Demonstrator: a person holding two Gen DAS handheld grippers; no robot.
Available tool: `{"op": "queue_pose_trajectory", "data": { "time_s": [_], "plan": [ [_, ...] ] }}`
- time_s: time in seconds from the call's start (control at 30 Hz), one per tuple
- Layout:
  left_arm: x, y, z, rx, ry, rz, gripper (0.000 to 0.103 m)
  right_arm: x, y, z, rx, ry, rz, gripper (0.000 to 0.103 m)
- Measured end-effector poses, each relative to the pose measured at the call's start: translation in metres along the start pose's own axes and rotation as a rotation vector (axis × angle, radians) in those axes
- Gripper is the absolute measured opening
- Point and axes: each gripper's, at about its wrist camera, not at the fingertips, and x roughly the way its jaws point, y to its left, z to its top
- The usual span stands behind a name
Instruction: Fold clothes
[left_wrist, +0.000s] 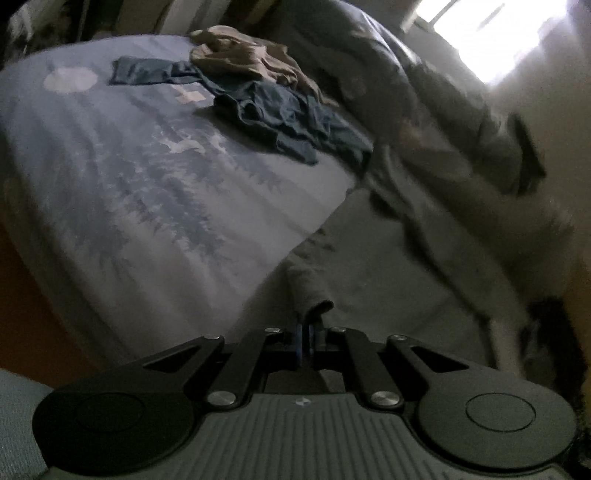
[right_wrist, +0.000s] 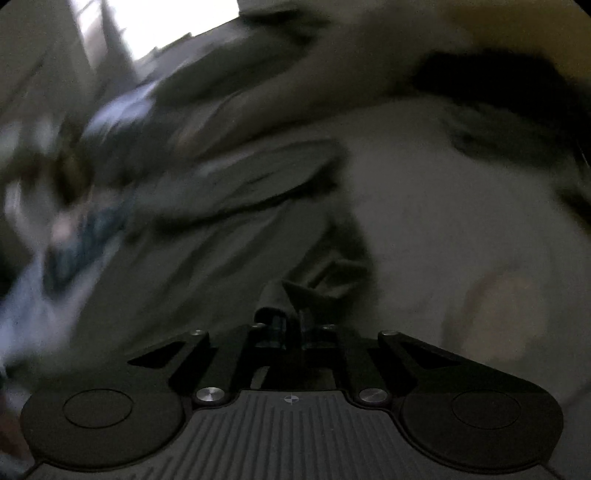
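A grey garment (left_wrist: 388, 254) lies spread over the near right part of the bed. My left gripper (left_wrist: 306, 334) is shut on a pinched fold of its edge, which sticks up between the pads. In the right wrist view the same grey garment (right_wrist: 221, 251) fills the blurred picture, and my right gripper (right_wrist: 286, 325) is shut on another bunched fold of it. Further back on the bed lie a crumpled dark blue garment (left_wrist: 280, 118) and a tan garment (left_wrist: 243, 55) beside it.
The bed has a blue-grey cover printed with trees and a pale moon (left_wrist: 122, 177). A rumpled dark duvet (left_wrist: 424, 96) runs along its right side. A bright window (left_wrist: 495, 33) is at the upper right. A dark object (right_wrist: 487, 77) shows at the upper right of the right wrist view.
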Motion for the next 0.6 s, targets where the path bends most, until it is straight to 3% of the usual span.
{"op": "queue_pose_trajectory", "data": {
  "time_s": [0.07,0.17,0.43,0.6],
  "plan": [
    [-0.006,0.004,0.001,-0.051,-0.014,-0.038,0.006,-0.011,-0.026,0.006,0.159,-0.025,0.035,0.007],
    [-0.017,0.006,0.003,-0.101,-0.032,-0.086,0.006,-0.03,-0.051,0.009,0.282,-0.064,0.047,0.006],
    [-0.042,0.016,0.006,-0.23,-0.066,-0.161,0.006,-0.068,-0.078,0.005,0.452,-0.096,0.123,0.004],
    [-0.061,0.016,0.005,-0.246,-0.084,-0.21,0.006,-0.084,-0.077,0.006,0.458,-0.123,0.155,0.004]
  ]
}}
